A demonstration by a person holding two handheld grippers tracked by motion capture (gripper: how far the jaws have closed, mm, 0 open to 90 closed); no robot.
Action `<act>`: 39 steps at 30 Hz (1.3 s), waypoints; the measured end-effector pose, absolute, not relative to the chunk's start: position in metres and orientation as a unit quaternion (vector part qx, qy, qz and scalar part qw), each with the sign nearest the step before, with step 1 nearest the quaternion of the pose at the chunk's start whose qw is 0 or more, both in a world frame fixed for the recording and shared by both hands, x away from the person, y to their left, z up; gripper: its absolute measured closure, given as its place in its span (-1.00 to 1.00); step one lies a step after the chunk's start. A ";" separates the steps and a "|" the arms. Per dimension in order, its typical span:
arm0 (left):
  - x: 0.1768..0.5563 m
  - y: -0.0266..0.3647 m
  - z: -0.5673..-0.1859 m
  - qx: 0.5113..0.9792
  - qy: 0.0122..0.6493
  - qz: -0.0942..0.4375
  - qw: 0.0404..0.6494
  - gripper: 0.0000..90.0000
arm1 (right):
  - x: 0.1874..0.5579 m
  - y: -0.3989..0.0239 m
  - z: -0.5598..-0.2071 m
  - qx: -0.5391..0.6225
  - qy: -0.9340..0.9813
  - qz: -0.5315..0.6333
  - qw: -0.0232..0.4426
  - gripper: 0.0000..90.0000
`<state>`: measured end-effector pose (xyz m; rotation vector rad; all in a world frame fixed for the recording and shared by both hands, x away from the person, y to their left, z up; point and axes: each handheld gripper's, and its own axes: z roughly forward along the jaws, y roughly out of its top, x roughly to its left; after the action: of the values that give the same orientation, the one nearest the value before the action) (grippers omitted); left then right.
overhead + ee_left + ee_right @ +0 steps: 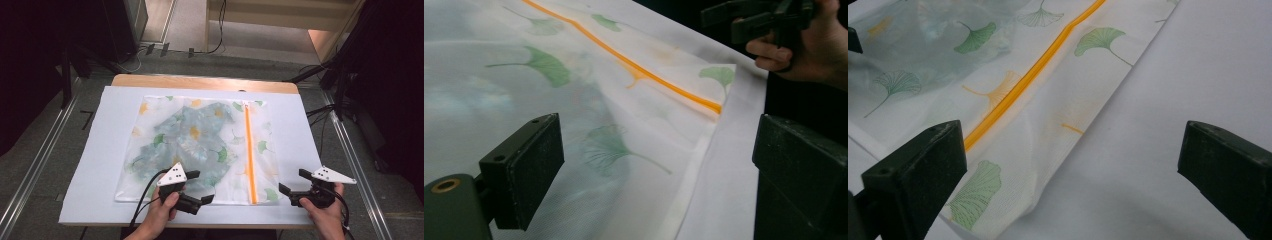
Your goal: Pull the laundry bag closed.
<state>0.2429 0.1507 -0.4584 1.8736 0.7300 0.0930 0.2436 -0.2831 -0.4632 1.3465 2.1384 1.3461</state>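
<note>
– Which claw is nearer the zipper?
– Your right claw (292, 181), open and empty at lower right. The orange zipper (249, 150) runs top to bottom just left of it; the mesh bag (165, 150) lies flat mid-desk. Your left claw (200, 186), open too, hovers over the bag's near edge.

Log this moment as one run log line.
scene: white mesh zip bag with ginkgo-leaf print flat on white table cover | orange zipper closed | left tongs open, empty | right tongs open, empty

The left gripper (654, 170) is hovering with jaws wide apart over a white leaf-printed mesh bag (549, 100). An orange zipper (634, 70) is crossing it. Beyond, a hand (804, 50) is gripping the right gripper (754, 17).
</note>
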 end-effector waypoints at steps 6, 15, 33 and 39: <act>0.248 0.191 -0.449 0.776 0.329 0.077 0.533 -0.87 | 0.239 -0.295 -0.461 0.476 0.725 0.477 0.143 -1.00; 0.248 0.251 -0.441 0.772 0.358 0.136 0.508 -0.87 | 0.235 -0.303 -0.462 0.483 0.721 0.473 0.153 -1.00; 0.236 0.345 -0.444 0.739 0.461 0.197 0.450 -0.86 | 0.228 -0.331 -0.464 0.517 0.696 0.465 0.178 -1.00; 0.239 0.352 -0.439 0.715 0.476 0.203 0.469 -0.86 | 0.230 -0.337 -0.466 0.529 0.683 0.474 0.172 -1.00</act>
<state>0.2388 0.3518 -0.4388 1.7538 1.1681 0.4969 0.2296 -0.3371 -0.4656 1.5006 1.9386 1.3450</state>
